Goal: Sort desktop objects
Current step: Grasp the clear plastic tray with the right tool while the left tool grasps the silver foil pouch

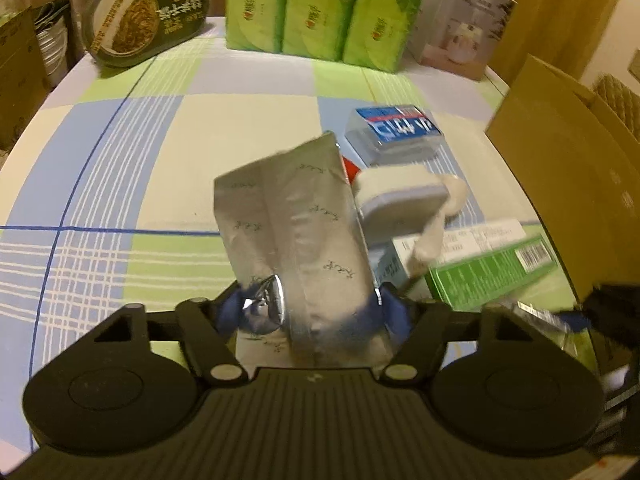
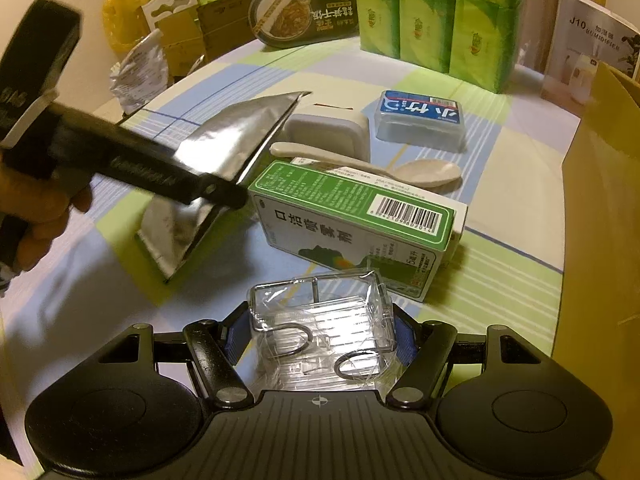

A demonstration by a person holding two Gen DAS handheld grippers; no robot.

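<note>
Silver foil pouch stands tilted mid-table, pinched by the left gripper. Green box, spoon and white tub crowd beside it. Right gripper grasps a clear plastic box.

The crinkled silver foil pouch looks metallic, with a soft satin sheen and creases. The clear hard-plastic box is glossy and wrapped in wrinkled transparent film. The green-and-white cardboard carton has a smooth, slightly shiny print. The cream plastic spoon looks matt. The checked tablecloth is smooth woven cloth. The brown cardboard box is dull and matt.
</note>
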